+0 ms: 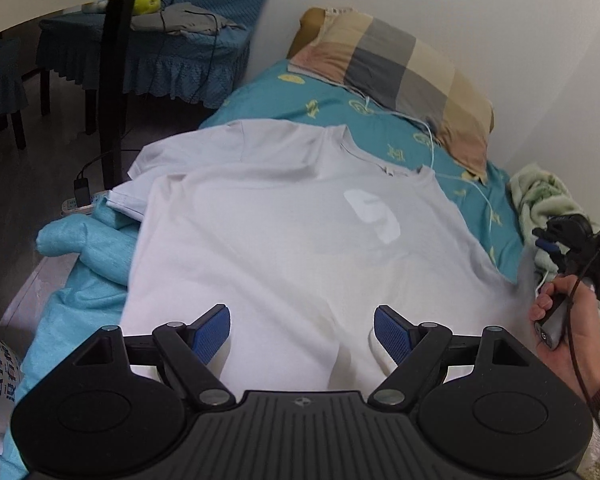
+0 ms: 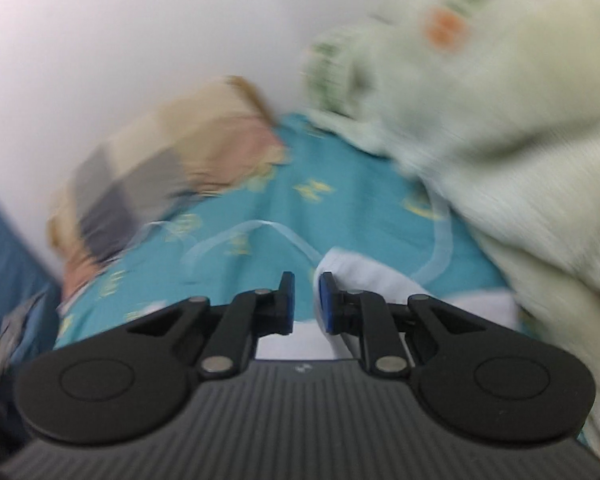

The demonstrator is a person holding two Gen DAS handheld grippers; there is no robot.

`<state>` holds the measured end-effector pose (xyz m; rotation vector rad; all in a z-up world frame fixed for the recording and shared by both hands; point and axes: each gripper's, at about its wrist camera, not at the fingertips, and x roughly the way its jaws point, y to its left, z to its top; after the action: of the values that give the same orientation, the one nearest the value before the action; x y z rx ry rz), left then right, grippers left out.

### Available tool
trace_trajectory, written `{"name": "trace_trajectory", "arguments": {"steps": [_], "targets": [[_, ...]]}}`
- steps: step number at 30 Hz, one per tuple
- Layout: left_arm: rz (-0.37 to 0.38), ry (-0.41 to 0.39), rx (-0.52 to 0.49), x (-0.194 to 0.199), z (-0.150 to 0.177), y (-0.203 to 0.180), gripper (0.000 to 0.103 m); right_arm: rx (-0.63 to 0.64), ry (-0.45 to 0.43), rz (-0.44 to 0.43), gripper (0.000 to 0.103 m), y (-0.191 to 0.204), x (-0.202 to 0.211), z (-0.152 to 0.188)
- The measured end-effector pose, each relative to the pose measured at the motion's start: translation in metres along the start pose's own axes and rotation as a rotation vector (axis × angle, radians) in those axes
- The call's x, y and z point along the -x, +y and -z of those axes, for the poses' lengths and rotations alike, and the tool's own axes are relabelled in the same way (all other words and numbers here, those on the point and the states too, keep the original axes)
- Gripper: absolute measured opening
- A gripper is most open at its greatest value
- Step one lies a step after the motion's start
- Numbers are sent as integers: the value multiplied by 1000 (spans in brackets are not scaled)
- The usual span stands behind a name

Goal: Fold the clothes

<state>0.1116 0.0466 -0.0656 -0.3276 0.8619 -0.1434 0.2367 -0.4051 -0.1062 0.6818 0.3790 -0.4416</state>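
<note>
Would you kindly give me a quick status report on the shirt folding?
Left gripper open, over white T-shirt hem. Right gripper nearly shut beside white cloth, grip unclear through blur. Shirt spread on bed, unfolded. White cable and green blanket lie alongside.

A plain white wall (image 1: 440,20) runs along the far side of a bed covered by a teal sheet with yellow motifs (image 1: 324,108). A checked beige-and-grey pillow (image 1: 396,68) lies at its head. Left, chairs with ruffled blue covers (image 1: 148,64) stand on dark flooring (image 1: 40,168).
</note>
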Motion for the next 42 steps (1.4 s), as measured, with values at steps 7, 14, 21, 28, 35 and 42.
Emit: {"name": "trace_trajectory", "arguments": {"steps": [7,14,21,28,35,42], "targets": [[27,8,48,5,-2,13,81,109,19,-64,16,40,3,-2],[41,34,69,-1,1,16,81,78,73,-1,18,21,24,8],[45,49,37,-7,7,3,81,36,237,83,68,-23,1,20],[31,64,32,-19,9,2,81,313,194,196,67,5,-29,39],[37,70,33,-24,9,1,81,320,211,342,10,-16,-45,28],[45,34,78,-11,3,11,81,195,58,177,9,-1,5,-3]]}}
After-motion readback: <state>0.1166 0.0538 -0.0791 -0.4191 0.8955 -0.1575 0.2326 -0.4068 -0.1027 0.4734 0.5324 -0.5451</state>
